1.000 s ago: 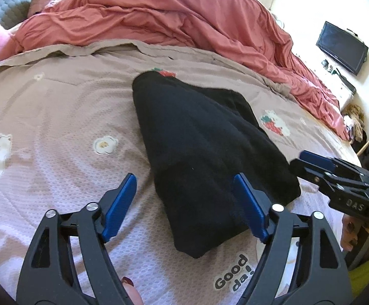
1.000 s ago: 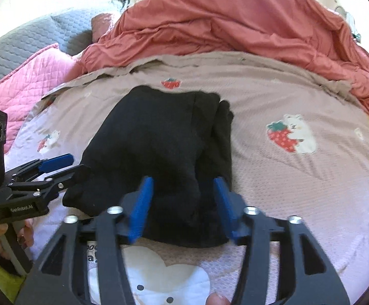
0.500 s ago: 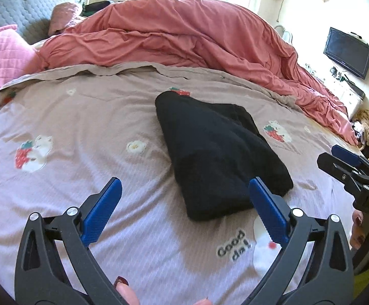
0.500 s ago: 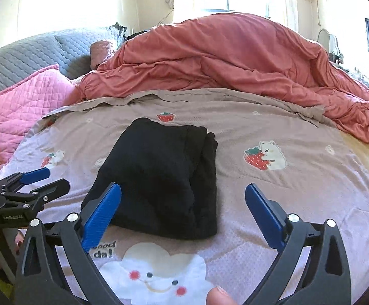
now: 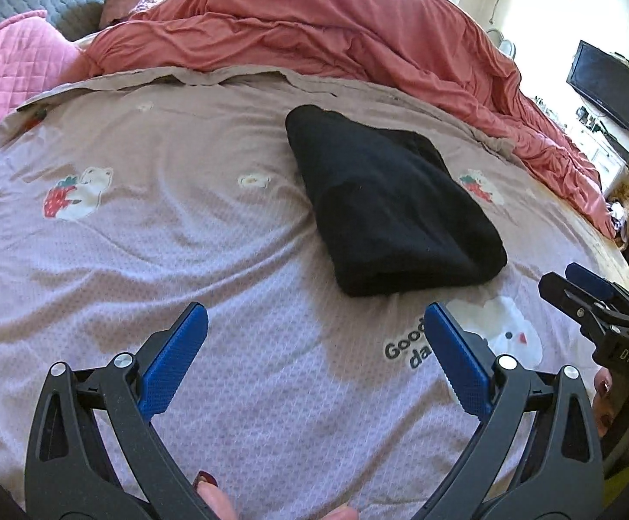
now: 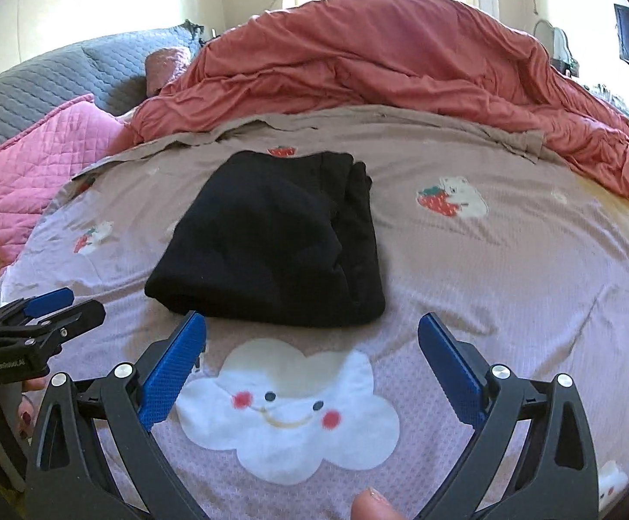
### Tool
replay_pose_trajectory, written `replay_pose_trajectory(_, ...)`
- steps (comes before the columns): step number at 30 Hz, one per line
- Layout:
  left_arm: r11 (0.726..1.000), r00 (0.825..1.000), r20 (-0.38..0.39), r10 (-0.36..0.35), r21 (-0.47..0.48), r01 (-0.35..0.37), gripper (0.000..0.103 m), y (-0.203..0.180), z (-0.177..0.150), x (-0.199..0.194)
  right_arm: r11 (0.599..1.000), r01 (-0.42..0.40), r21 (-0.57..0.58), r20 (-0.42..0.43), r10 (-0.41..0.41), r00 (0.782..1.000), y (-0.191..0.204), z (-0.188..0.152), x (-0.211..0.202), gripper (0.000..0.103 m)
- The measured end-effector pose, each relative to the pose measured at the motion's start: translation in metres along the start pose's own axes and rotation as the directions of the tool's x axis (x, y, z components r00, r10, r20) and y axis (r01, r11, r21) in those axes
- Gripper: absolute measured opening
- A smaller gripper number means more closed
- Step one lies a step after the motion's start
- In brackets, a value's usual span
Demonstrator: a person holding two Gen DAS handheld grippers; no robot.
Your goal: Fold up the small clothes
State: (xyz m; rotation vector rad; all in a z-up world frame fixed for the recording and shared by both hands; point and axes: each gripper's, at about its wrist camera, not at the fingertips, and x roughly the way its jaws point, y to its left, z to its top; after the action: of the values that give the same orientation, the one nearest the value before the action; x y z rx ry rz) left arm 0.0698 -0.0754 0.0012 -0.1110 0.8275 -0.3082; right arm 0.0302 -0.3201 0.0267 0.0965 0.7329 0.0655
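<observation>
Here we hold both tools wide apart and empty: the left gripper (image 5: pixel 314 338) has its blue pads spread over bare bedspread (image 5: pixel 228 260), and the right gripper (image 6: pixel 312 346) stands equally spread just short of the garment's near edge, nothing between either pair of pads. The black garment (image 6: pixel 271 242) lies as a compact, layered rectangle in the middle of the bed, its thick folded edge toward us and looser layers showing along its right side. We judge that the fold is finished and that our hands sit clear of it so the bundle keeps its shape. In the left wrist view the garment (image 5: pixel 384 203) sits to the far right of our pads, with the other tool near the right rim. The salmon duvet (image 6: pixel 401 56) is heaped at the far side, leaving us flat working room. We see no basket, box or drawer; the garment rests directly on the bedspread.
</observation>
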Motion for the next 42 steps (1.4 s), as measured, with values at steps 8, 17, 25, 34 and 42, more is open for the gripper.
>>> replay_pose_trajectory(8,1.0,1.0,-0.013,0.013,-0.002,-0.013,0.094,-0.0004,-0.0047,-0.0008,1.0,0.008,0.024,-0.048,-0.007,0.999,0.0012,-0.0073,0.0049,0.098)
replay_pose_trajectory(17,1.0,1.0,-0.007,0.016,-0.008,-0.016,0.094,-0.0005,-0.0037,-0.0032,1.0,0.016,0.019,-0.052,-0.015,0.999,0.0012,-0.0072,0.0039,0.098)
replay_pose_trajectory(25,1.0,1.0,-0.008,0.025,-0.013,-0.025,0.094,0.0021,-0.0028,-0.0042,1.0,0.018,0.012,-0.055,-0.018,0.998,0.0019,-0.0055,0.0031,0.098)
replay_pose_trajectory(34,0.999,0.999,-0.015,0.035,-0.019,-0.035,0.094,0.0043,-0.0022,-0.004,1.0,0.017,0.012,-0.058,-0.017,0.998,0.0021,-0.0042,0.0039,0.098)
replay_pose_trajectory(42,0.998,0.998,-0.022,0.06,-0.017,-0.06,0.094,0.0042,-0.0027,-0.0032,1.0,0.022,0.01,-0.055,-0.022,0.998,0.002,-0.002,0.0033,0.098)
